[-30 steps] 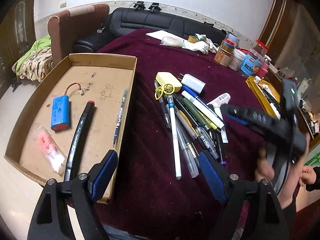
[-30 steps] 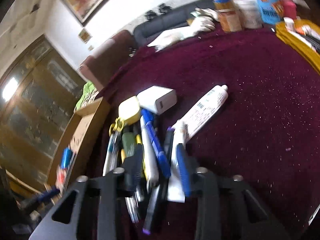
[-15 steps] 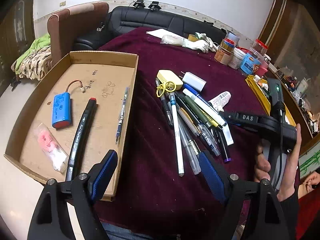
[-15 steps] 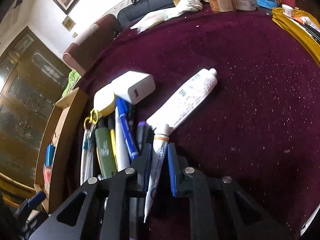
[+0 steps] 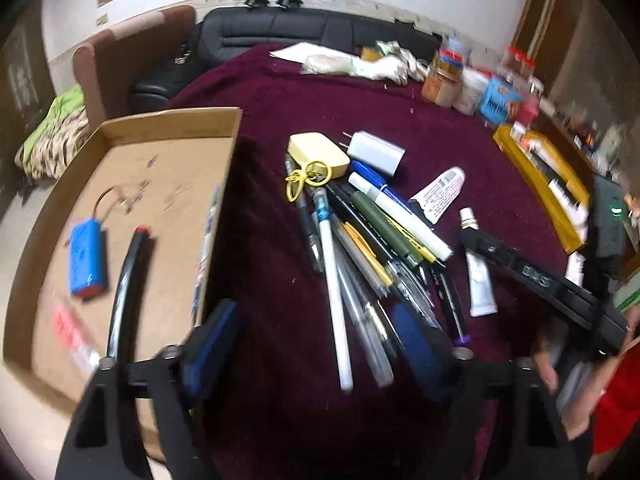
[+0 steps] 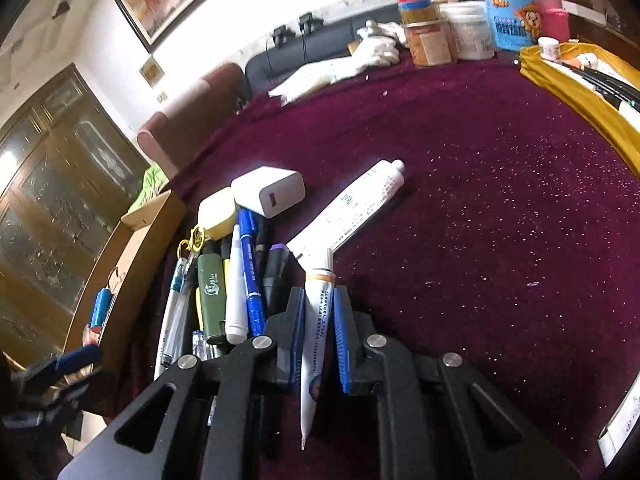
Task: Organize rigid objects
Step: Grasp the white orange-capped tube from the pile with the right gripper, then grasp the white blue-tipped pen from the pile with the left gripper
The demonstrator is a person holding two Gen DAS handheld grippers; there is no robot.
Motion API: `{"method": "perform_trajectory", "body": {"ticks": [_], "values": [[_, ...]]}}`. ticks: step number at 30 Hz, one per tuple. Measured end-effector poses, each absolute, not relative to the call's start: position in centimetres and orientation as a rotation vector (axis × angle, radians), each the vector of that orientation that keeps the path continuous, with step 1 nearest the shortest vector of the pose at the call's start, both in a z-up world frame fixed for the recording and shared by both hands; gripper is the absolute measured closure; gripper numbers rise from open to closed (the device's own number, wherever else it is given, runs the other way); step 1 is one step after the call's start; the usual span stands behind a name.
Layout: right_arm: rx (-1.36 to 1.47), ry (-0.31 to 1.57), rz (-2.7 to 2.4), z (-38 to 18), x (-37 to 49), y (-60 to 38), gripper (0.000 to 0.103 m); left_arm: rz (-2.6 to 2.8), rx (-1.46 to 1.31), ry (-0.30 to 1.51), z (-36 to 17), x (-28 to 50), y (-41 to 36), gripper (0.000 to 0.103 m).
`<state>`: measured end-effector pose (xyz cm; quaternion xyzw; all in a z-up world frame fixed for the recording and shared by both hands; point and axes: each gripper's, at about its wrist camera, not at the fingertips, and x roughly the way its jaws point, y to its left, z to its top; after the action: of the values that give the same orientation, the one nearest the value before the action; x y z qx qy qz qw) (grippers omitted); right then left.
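Note:
A pile of pens (image 5: 360,248) lies on the maroon tablecloth (image 5: 360,112), with a yellow case (image 5: 318,154), a white charger (image 5: 374,152) and a large white tube (image 5: 438,194) at its far end. My left gripper (image 5: 316,344) hovers over the near ends of the pens; its jaws are closing, and the pads press on nothing. The jaws of my right gripper (image 6: 319,292) are closing, and its blue pads squeeze a small white tube with an orange band (image 6: 318,320). In the left wrist view that tube (image 5: 480,280) lies beside the right gripper's fingers (image 5: 500,256).
A cardboard tray (image 5: 172,114) at the left holds a blue battery (image 5: 88,260), a black marker (image 5: 128,280), a pen and a pink packet. Jars (image 6: 468,32), white gloves (image 6: 380,48) and a yellow tray (image 6: 576,80) stand at the far right. A hand (image 5: 560,360) holds the right gripper.
My left gripper has shifted right from the tray's edge to the pens, and its jaws have narrowed. My right gripper has closed from a wider gap onto the small tube.

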<state>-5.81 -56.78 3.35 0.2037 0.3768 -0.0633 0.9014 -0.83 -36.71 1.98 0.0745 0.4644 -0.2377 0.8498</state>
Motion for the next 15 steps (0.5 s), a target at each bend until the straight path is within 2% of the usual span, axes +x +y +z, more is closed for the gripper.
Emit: {"method": "perform_trajectory", "body": {"ticks": [1, 4, 10, 11, 12, 15], "values": [[0.432, 0.767, -0.121, 3.4, -5.9, -56.9, 0.089, -0.491, 0.187, 0.995, 1.7, -0.4, -37.4, 0.051], [0.453, 0.750, -0.095, 3.6, -5.9, -57.2, 0.089, -0.478, 0.245, 1.024, 0.7, 0.3, -38.8, 0.069], [0.479, 0.748, -0.078, 3.4, -5.8, -57.4, 0.089, -0.490, 0.204, 1.058, -0.5, 1.6, -39.2, 0.073], [0.479, 0.749, -0.077, 3.4, -5.8, -57.4, 0.089, -0.500, 0.201, 1.060, -0.5, 1.7, -39.4, 0.075], [0.480, 0.752, -0.076, 3.3, -5.8, -57.4, 0.089, -0.515, 0.194, 1.067, -0.6, 1.8, -39.5, 0.083], [0.481, 0.755, -0.075, 3.3, -5.8, -57.4, 0.089, -0.530, 0.223, 1.065, -0.5, 0.9, -39.4, 0.090]]}}
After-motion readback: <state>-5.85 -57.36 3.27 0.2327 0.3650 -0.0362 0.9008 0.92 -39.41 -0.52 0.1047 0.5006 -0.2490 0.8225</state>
